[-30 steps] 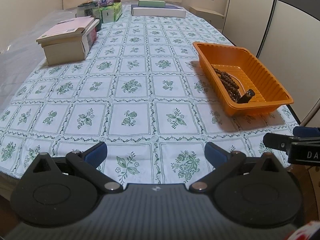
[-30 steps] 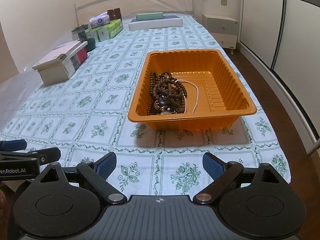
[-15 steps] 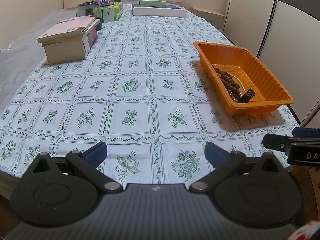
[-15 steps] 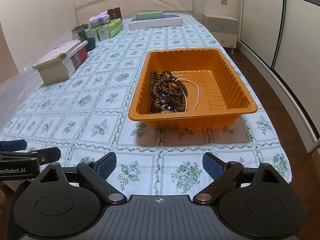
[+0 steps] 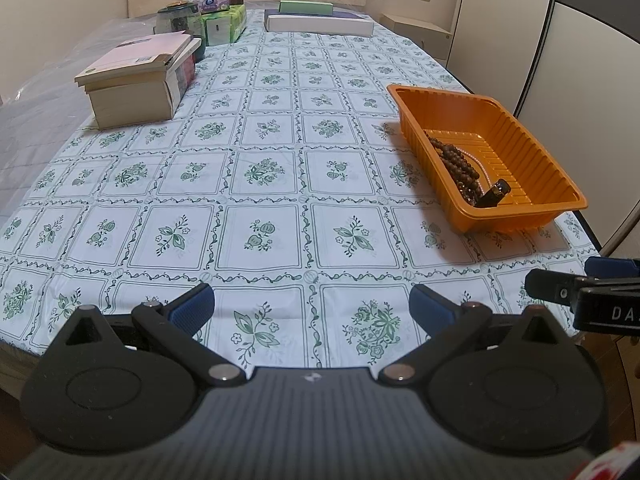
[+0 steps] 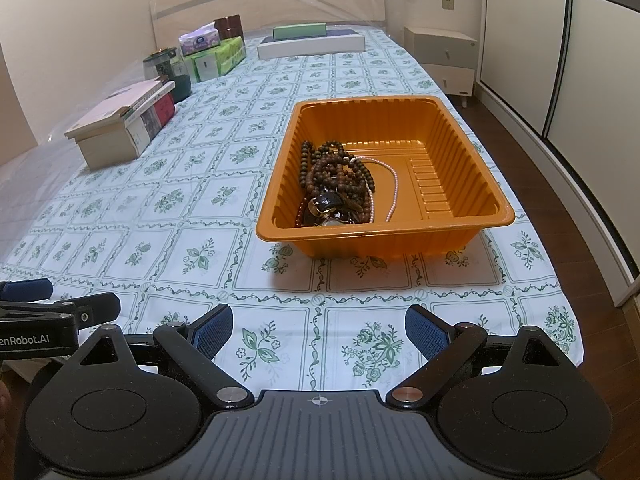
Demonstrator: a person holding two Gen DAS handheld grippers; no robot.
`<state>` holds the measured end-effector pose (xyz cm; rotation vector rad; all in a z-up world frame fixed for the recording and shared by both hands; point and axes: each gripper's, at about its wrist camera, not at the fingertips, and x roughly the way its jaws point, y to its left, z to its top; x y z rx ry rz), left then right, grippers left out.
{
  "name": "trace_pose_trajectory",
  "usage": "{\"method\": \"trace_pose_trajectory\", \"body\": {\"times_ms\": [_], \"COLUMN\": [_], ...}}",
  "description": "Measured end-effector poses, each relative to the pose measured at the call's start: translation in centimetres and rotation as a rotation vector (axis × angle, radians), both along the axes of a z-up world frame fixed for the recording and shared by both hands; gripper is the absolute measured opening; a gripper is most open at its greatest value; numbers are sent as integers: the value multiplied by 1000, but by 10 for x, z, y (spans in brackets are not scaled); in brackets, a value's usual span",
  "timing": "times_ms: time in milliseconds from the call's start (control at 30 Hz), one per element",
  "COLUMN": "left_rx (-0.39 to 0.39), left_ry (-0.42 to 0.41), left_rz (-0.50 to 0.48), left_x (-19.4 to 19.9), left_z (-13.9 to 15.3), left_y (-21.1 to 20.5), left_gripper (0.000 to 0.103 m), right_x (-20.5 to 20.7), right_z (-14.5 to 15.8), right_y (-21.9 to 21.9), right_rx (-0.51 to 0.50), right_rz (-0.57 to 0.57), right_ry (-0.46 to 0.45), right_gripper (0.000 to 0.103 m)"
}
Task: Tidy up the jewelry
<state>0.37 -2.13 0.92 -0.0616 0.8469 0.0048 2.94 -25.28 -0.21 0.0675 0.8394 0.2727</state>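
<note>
orange tray (image 6: 472, 216), ahead of wide-spread jaws

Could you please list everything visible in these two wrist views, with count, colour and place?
Tray: one, orange, near right part of the table.
Wooden bead strands: tangled, count unclear, brown, left half of the tray.
Pearl strand: one, pale pink, beside the beads.
Watch: at least one, dark, near end of the pile.
Tablecloth: one, white with green flowers, covering the table.
Books on a box: one stack, cream, left side.
Tissue packs: several, green and purple, far left.
Jar: one, dark green, beside the tissues.
Flat boxes: stacked, white and green, far end.
Nightstand: one, cream, far right.
Left gripper: open, empty.
Right gripper: open, empty.
</note>
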Motion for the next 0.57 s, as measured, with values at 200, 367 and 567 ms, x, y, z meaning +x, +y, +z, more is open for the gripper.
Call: {"method": "trace_pose_trajectory", "body": {"times_ms": [200, 367, 567], "left_rx": [0, 0, -13], "left_ry": [-1, -2, -21], "left_rz": [0, 0, 10], "left_x": [0, 0, -3], "left_z": [0, 0, 2], "left_y": [0, 0, -1], "left_gripper": [103, 103, 103], "right_x": [0, 0, 0], "right_z": [0, 0, 0], "right_y": [0, 0, 0], "right_rx": [0, 0, 0], "right_rz": [1, 0, 0], "right_ry": [1, 2, 1], "right_gripper": [93, 93, 93]}}
